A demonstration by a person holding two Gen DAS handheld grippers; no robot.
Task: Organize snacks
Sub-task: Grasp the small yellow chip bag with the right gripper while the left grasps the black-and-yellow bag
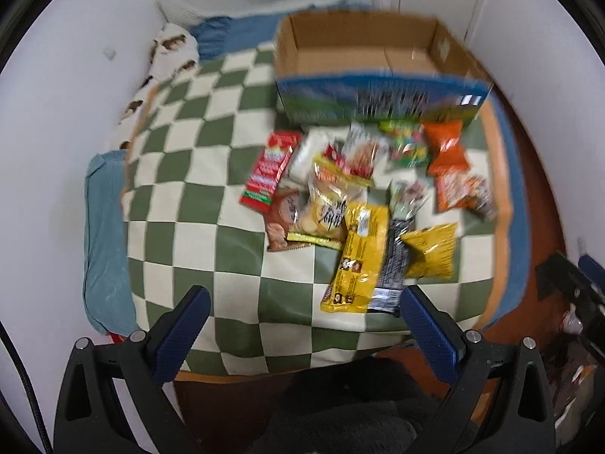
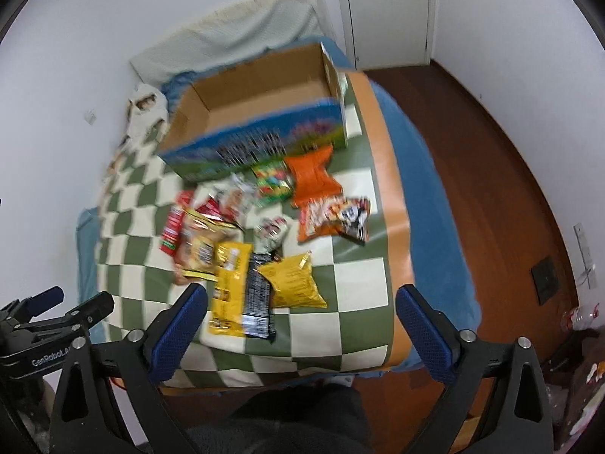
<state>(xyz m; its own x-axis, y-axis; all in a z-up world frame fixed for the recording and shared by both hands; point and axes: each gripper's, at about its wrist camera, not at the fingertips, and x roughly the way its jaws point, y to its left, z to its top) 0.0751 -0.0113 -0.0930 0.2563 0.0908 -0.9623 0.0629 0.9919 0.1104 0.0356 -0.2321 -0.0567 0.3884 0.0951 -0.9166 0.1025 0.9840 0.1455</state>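
Left gripper [image 1: 304, 304] angled steeply down, jaws spread, nothing between them, bottom center of its view. Right gripper [image 2: 300, 302] same pose, wide apart, empty. Crinkly foil snacks [image 2: 261, 234] piled mid-frame on checkered quilt [image 2: 355, 295]; open cardboard box [image 2: 257, 128] just above them, upper center.

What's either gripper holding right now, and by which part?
Nothing. The left gripper and right gripper both stand open and empty above the snacks, which lie loose on the checkered blanket before the empty cardboard box.
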